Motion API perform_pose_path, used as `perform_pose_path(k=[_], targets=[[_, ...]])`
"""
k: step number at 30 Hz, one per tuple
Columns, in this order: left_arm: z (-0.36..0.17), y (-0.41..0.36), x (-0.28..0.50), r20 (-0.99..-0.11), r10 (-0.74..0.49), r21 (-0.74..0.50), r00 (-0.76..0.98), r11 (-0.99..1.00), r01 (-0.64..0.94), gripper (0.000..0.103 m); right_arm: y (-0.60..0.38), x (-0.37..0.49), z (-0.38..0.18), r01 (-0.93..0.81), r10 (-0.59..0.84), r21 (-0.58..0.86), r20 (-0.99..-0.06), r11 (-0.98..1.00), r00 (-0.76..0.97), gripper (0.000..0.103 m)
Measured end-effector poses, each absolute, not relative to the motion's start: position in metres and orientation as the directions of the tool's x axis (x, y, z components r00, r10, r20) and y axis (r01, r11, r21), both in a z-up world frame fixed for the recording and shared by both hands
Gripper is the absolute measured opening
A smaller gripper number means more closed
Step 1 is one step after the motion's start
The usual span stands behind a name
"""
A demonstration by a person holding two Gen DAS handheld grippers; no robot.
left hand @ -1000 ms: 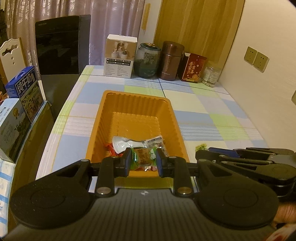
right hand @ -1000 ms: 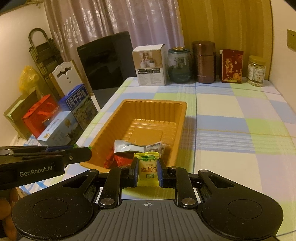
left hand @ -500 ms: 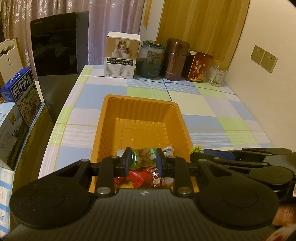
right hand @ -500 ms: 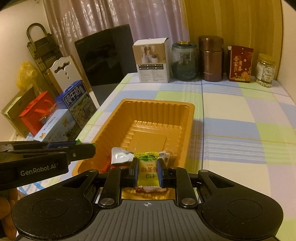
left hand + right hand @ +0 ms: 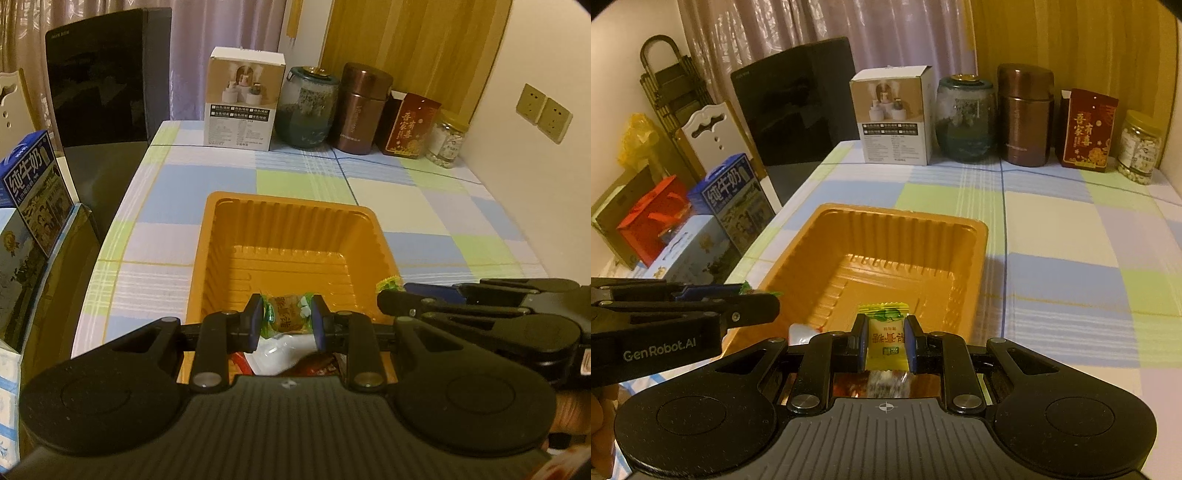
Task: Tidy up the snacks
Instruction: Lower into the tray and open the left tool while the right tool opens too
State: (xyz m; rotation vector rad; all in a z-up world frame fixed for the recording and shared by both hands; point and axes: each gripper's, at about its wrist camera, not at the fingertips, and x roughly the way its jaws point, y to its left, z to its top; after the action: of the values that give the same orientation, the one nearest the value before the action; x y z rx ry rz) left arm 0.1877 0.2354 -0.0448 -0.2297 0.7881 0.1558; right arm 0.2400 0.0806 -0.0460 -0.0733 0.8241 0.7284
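An orange plastic tray (image 5: 291, 221) (image 5: 897, 229) lies on the checked tablecloth. My left gripper (image 5: 287, 319) is shut on a green-wrapped snack (image 5: 287, 316) and hangs over the tray's near end. Under it lie a white packet (image 5: 275, 354) and red wrappers (image 5: 242, 363) inside the tray. My right gripper (image 5: 886, 341) is shut on a yellow candy packet (image 5: 886, 339), also over the tray's near end. Each gripper shows from the side in the other's view: the right one (image 5: 384, 297) with a bit of yellow wrapper at its tip, the left one (image 5: 764, 304).
Along the table's far edge stand a white box (image 5: 242, 103), a glass jar (image 5: 306, 105), a brown canister (image 5: 360, 109), a red packet (image 5: 412, 127) and a small clear jar (image 5: 447, 138). A dark chair (image 5: 103, 74) and milk cartons (image 5: 31, 184) are at the left.
Both grippers have moved forward over the tray with their snacks held. The tray's near end and the wrappers in it have slid under the grippers.
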Motion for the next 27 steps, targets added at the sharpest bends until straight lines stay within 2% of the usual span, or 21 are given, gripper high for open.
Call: perform_pose_path(k=[13,27], targets=[[-0.068,0.257,0.235,-0.751,0.052,-0.141,0.658,0.961,-0.237,0.024,0.104,0.279,-0.070,-0.622,0.538,0.201,-0.732,0.757,0.418,0.021],[-0.076,0.262,0.252,-0.767,0.046,-0.130,0.640,0.966,-0.225,0.025,0.109,0.293,-0.080,-0.614,0.536,0.215,-0.742,0.760,0.402,0.021]])
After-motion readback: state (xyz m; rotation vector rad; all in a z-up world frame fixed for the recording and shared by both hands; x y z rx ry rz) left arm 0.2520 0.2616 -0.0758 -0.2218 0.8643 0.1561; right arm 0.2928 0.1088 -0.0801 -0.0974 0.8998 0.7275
